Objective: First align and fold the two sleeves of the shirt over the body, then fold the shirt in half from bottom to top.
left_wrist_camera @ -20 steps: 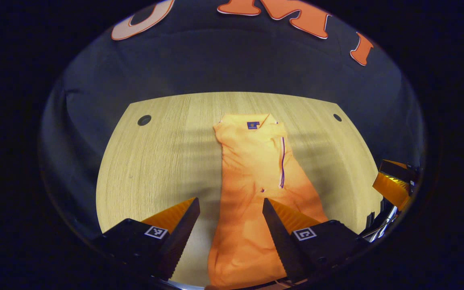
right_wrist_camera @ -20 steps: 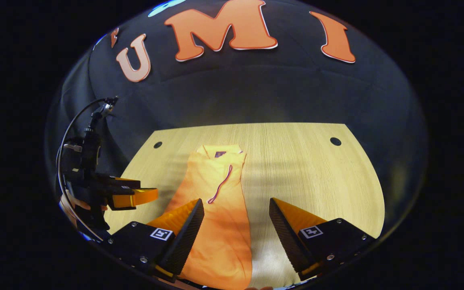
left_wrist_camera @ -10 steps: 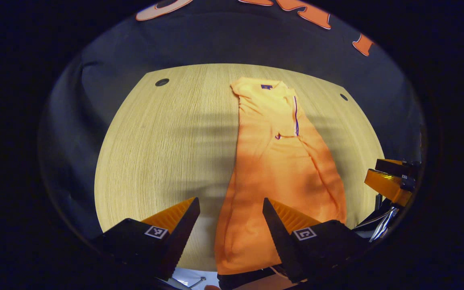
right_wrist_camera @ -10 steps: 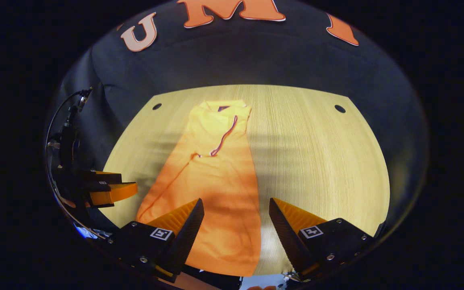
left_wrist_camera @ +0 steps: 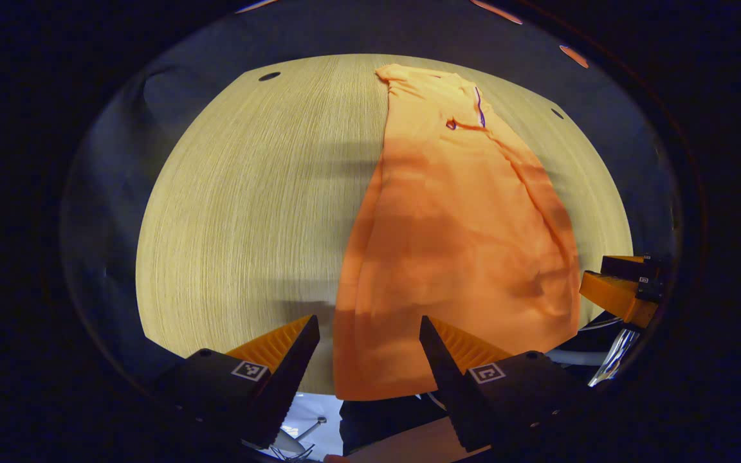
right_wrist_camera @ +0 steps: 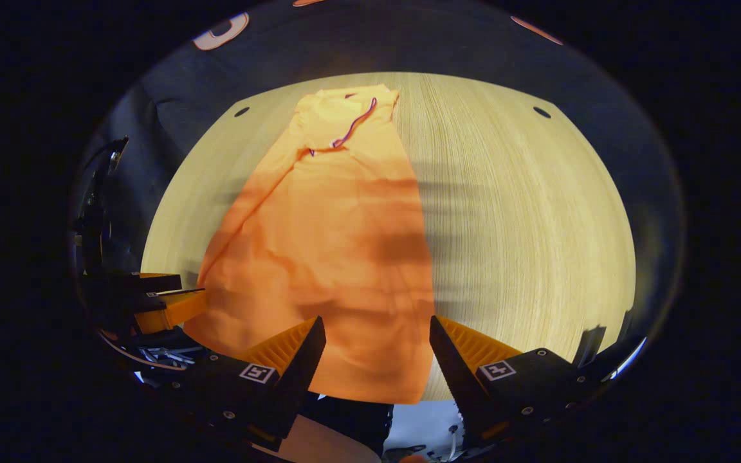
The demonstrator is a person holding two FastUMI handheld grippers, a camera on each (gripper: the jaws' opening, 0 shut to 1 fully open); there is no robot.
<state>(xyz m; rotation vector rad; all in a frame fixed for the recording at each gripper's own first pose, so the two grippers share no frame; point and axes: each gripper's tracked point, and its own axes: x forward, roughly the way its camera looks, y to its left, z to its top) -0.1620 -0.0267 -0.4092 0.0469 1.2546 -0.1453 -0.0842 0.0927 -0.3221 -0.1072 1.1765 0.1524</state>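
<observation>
An orange polo shirt [left_wrist_camera: 454,238] lies lengthwise on the wooden table [left_wrist_camera: 248,193], collar at the far end, sleeves folded over the body, hem at the near table edge. My left gripper [left_wrist_camera: 368,325] hovers open above the hem's left corner, nothing between its fingers. In the right gripper view the same shirt [right_wrist_camera: 325,244] runs from the far collar to the near edge, and my right gripper [right_wrist_camera: 374,325] stands open over the hem's right corner. The right gripper [left_wrist_camera: 621,289] also shows at the far right of the left gripper view, and the left gripper [right_wrist_camera: 152,299] at the far left of the right gripper view.
Bare wood stretches left of the shirt in the left gripper view and to its right [right_wrist_camera: 525,225] in the right gripper view. Small round holes [left_wrist_camera: 269,76] sit near the table's far corners. The table's near edge lies just below the hem; floor and gear show beneath.
Both grippers have tilted down and drawn back toward the near table edge, so the shirt's hem now lies between their open fingers. The shirt itself has not moved.
</observation>
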